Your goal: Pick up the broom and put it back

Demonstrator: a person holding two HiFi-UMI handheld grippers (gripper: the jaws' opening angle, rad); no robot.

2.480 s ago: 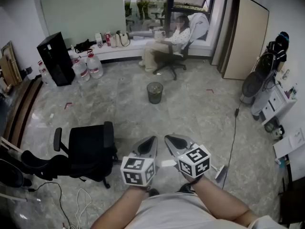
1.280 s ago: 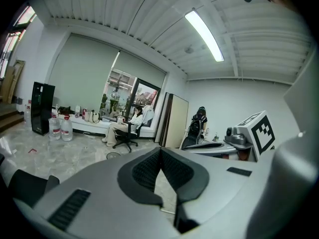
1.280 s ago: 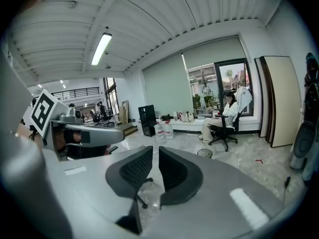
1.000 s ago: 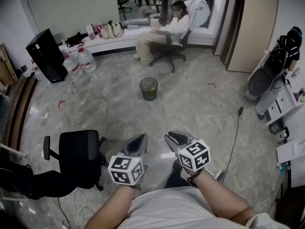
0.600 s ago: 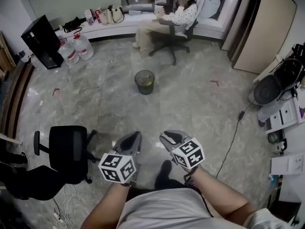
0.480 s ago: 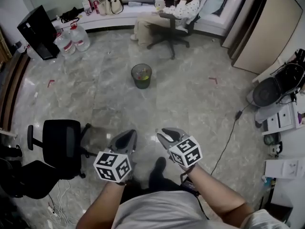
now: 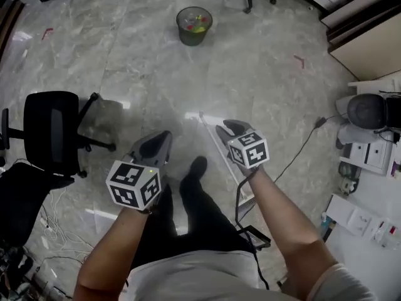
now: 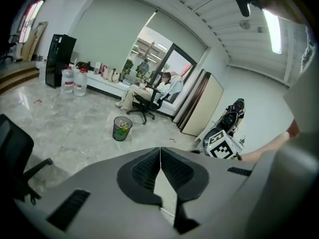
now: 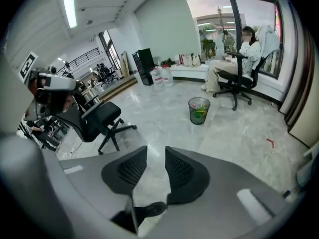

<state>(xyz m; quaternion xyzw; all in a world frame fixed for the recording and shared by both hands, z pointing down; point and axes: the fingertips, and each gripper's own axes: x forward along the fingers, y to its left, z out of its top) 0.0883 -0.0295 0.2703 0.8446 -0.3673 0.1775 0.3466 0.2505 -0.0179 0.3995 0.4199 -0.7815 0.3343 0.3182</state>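
Broom handle (image 7: 205, 123) partly hidden behind right tongs (image 9: 156, 148) | right tongs opening, empty | left tongs (image 8: 160, 149) together, empty

The waste bin (image 7: 194, 25) stood on the floor (image 7: 263, 86), well ahead of the left gripper (image 7: 164, 135) and right gripper (image 7: 223, 128). The office chair (image 7: 53, 127) stood at left; the cable (image 7: 299, 150) lay at right, the fan (image 7: 368, 110) beyond it.

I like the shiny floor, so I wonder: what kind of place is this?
Most likely an office. There is a black swivel chair, a mesh wastebasket on the marble floor, and two big water-cooler bottles.
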